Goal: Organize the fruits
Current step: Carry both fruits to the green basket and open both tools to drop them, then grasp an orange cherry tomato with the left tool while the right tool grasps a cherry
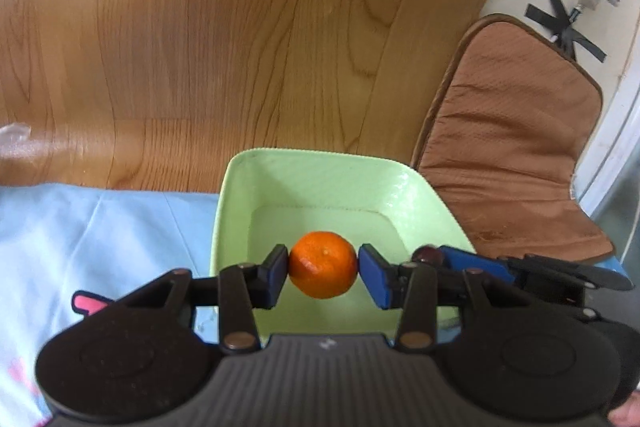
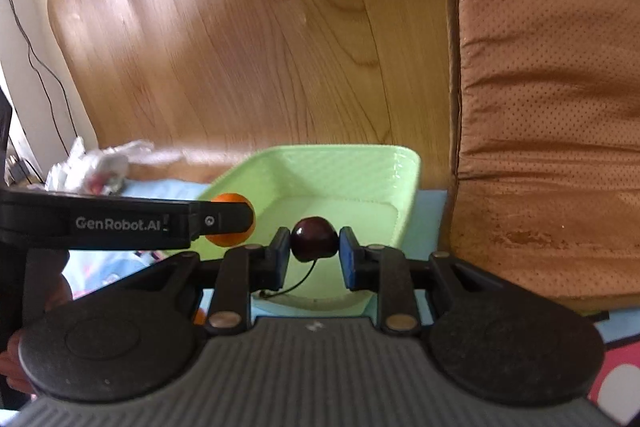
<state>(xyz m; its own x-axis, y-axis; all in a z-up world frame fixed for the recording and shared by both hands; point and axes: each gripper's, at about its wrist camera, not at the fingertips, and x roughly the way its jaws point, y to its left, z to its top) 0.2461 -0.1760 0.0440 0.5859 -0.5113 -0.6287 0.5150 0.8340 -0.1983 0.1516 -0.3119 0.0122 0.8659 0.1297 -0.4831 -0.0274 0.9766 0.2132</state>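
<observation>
Gripping a round, dimpled mandarin between its flat blue pads, the left gripper hangs over a glossy pale-green square plastic bowl, which sits on a light-blue cloth beside a brown padded cushion. From the right wrist, the right gripper clamps a smooth dark-red cherry, its thin stem dangling, above the same bowl; the mandarin shows partly behind the left gripper's black finger.
</observation>
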